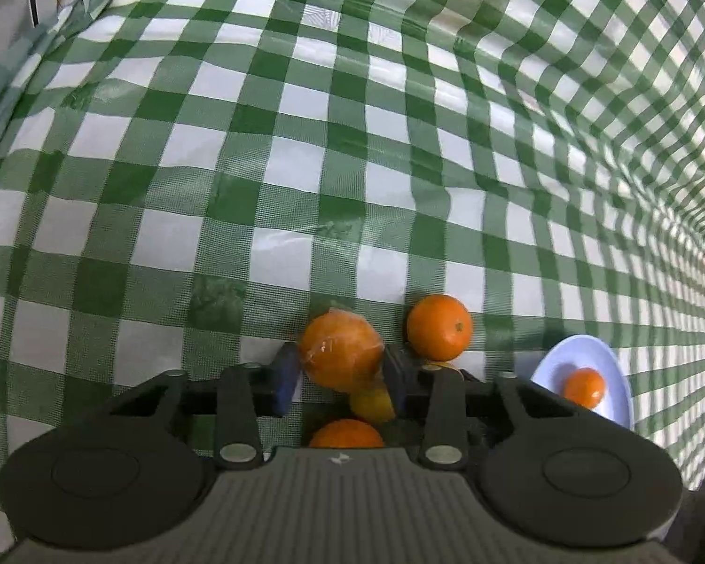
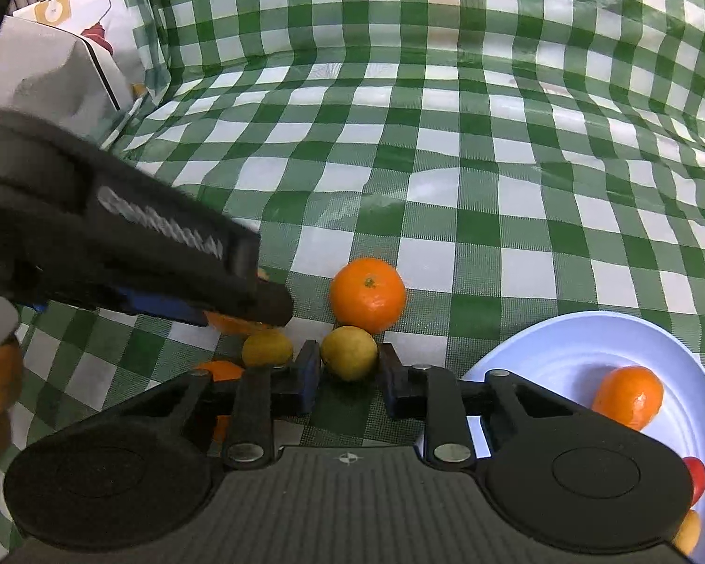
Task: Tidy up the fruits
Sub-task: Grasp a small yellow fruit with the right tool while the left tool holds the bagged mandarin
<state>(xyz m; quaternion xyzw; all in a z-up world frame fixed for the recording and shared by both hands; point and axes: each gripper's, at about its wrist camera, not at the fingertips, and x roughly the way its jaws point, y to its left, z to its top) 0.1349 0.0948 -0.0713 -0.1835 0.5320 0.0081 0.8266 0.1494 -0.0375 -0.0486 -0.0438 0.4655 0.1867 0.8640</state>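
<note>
Left hand-held gripper (image 1: 340, 378): clamped on a wrapped orange (image 1: 340, 350), glossy film over the skin, blue pads on both sides of it. The fruit looks lifted clear of the worktop (image 1: 305, 141); contact underneath is hidden, so that is a judgement.

Right hand-held gripper (image 2: 348, 373): jaws apart, a small lemon (image 2: 350, 352) between the pads, not squeezed yet. The gap on each side looks thin.

Other fruit: a loose orange (image 2: 367, 293) touching the lemon from behind, a second lemon (image 2: 267, 348) just beside the left pad, another orange (image 2: 221, 370) partly hidden under the linkage. The plate (image 2: 564, 343) sits to the right and already holds an orange (image 2: 627, 397); a red fruit (image 2: 698, 474) and a yellow one (image 2: 686, 531) show at its lower edge.

Step in hand, as judged: carry the wrapped orange to the plate, then close on the lemon.
- Film is slick, so keep the clamp steady and avoid tilting.
- Pass the left gripper high over the pile; it sits right above the second lemon in the right view.
- Centre the lemon before closing; the orange behind will roll if nudged.
- Set fruit down on the bare part of the plate, away from the rim.

Surface: green-white check oilcloth, shiny, wrinkled, running up as a backdrop. A white appliance (image 2: 66, 66) stands at far left.
</note>
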